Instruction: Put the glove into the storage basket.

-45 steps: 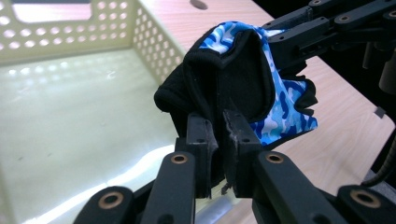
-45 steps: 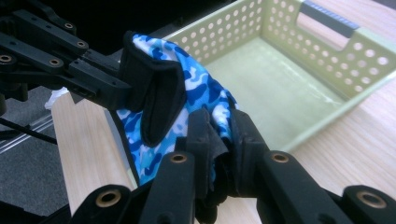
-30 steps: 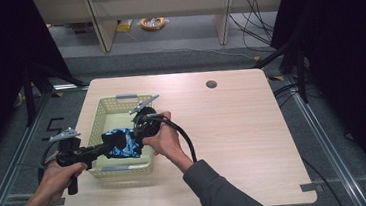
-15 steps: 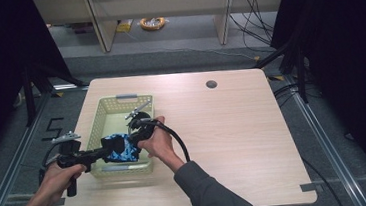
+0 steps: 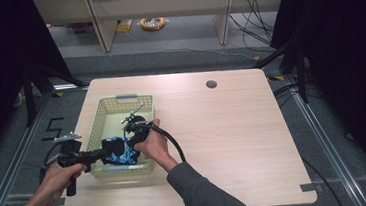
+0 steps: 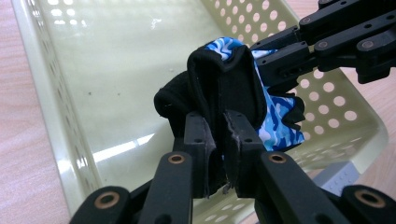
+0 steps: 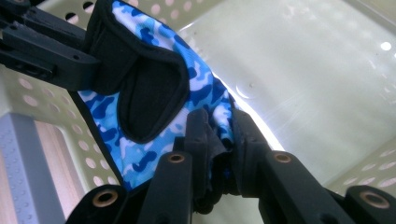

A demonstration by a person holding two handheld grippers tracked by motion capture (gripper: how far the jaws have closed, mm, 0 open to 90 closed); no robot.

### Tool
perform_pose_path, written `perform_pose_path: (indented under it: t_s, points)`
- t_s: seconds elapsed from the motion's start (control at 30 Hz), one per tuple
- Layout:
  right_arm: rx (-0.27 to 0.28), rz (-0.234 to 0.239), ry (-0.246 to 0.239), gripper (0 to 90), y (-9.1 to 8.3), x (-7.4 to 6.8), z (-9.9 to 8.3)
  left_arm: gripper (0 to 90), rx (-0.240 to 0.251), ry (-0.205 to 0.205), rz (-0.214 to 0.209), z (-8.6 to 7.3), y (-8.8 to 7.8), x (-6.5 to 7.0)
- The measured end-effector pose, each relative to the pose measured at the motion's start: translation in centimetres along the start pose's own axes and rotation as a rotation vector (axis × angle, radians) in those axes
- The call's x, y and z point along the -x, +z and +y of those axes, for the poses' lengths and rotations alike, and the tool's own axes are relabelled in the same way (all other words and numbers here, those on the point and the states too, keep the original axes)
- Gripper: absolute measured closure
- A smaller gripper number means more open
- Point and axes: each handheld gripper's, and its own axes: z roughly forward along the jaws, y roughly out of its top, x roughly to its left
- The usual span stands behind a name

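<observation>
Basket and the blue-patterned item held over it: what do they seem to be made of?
The basket looks like pale yellow-green moulded plastic, glossy: light glares off its smooth floor and its walls have even rows of punched holes. The item looks like soft fabric, matte: a blue camouflage print with black bound edges that folds and bunches where the left gripper and right gripper pinch it; possibly a glove.

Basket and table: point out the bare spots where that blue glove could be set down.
Free: the basket floor toward its far wall, beyond the glove; the broad tabletop right of the basket, up to the round hole. Crowded: the basket's near end, where the left gripper and right gripper clamp the glove.
</observation>
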Motion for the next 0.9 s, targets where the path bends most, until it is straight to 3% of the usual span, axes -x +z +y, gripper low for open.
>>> perform_pose_path:
  t_s: [0.2, 0.33, 0.57, 0.67, 0.83, 0.87, 0.9]
  points:
    - [-0.025, -0.03, -0.023, 78.4, 0.6, -0.2, 0.0, 77.6, -0.013, -0.001, 0.001, 0.0, 0.2, -0.1]
    - [-0.04, -0.024, -0.032, 78.4, 1.0, -0.3, 0.1, 75.9, -0.017, 0.002, 0.001, 0.2, 0.3, 0.1]
    - [-0.071, -0.052, -0.053, 78.2, 1.6, -0.6, 0.2, 60.9, -0.021, 0.012, 0.004, 0.6, 0.5, 0.4]
    - [-0.077, -0.065, -0.058, 78.2, 1.8, -0.7, 0.1, 52.1, -0.019, 0.008, 0.03, 0.7, 0.4, 0.3]
    - [-0.086, -0.07, -0.056, 78.2, 1.9, -0.9, 0.0, 46.6, 0.013, 0.008, 0.062, 1.1, -0.2, 0.4]
    - [-0.087, -0.071, -0.062, 78.1, 2.0, -1.0, 0.0, 45.9, 0.002, 0.03, 0.062, 1.3, -0.5, 0.3]
    - [-0.09, -0.078, -0.068, 78.0, 2.0, -1.0, 0.0, 45.8, 0.029, 0.007, 0.059, 1.4, -0.6, 0.5]
